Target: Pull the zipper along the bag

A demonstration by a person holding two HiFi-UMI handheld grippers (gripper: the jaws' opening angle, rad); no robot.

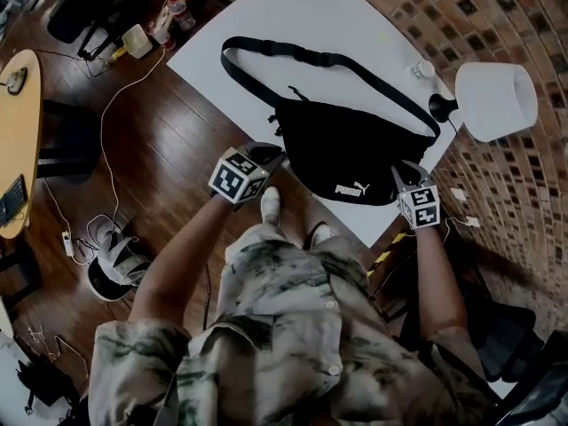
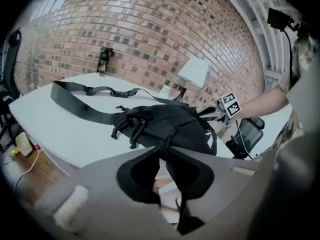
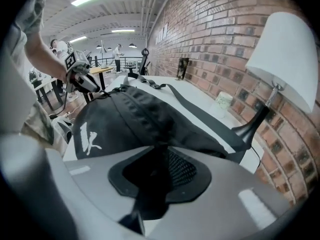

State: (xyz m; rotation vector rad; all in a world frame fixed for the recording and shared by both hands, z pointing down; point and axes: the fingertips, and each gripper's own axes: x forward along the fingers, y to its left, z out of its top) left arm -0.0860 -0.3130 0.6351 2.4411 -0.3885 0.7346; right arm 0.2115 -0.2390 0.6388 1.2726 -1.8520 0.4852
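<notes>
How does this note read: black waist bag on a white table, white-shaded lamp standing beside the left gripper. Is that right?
One thing is off: the lamp stands beside the right gripper, not the left, as the head view shows. The rest holds: the black waist bag lies on the white table, and the shade is white.

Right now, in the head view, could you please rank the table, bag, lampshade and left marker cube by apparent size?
1. table
2. bag
3. lampshade
4. left marker cube, though being nearer the camera enlarges it.
</notes>
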